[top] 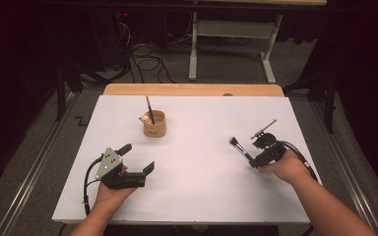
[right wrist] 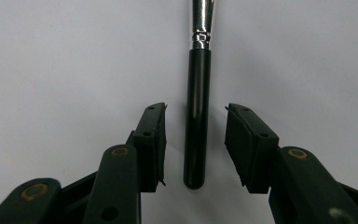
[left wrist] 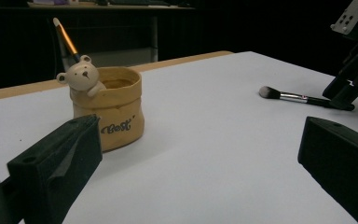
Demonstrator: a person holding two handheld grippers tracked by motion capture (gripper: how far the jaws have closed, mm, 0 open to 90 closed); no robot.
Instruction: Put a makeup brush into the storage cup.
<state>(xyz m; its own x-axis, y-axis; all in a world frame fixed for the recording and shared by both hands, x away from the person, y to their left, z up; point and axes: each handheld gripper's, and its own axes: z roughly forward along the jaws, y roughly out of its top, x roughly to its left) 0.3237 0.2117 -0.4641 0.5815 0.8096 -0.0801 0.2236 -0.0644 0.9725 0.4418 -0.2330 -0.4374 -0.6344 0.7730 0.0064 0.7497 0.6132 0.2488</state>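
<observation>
right gripper (right wrist: 195,140) jaws apart w/ the makeup brush (right wrist: 196,121) handle between them, not touching yet, brush flat on the table (top: 192,162) near its right edge, left gripper (top: 139,158) wide apart near front-left corner

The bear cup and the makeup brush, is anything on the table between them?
No. In the left gripper view, the bear cup and the makeup brush have just bare white table between them.
</observation>
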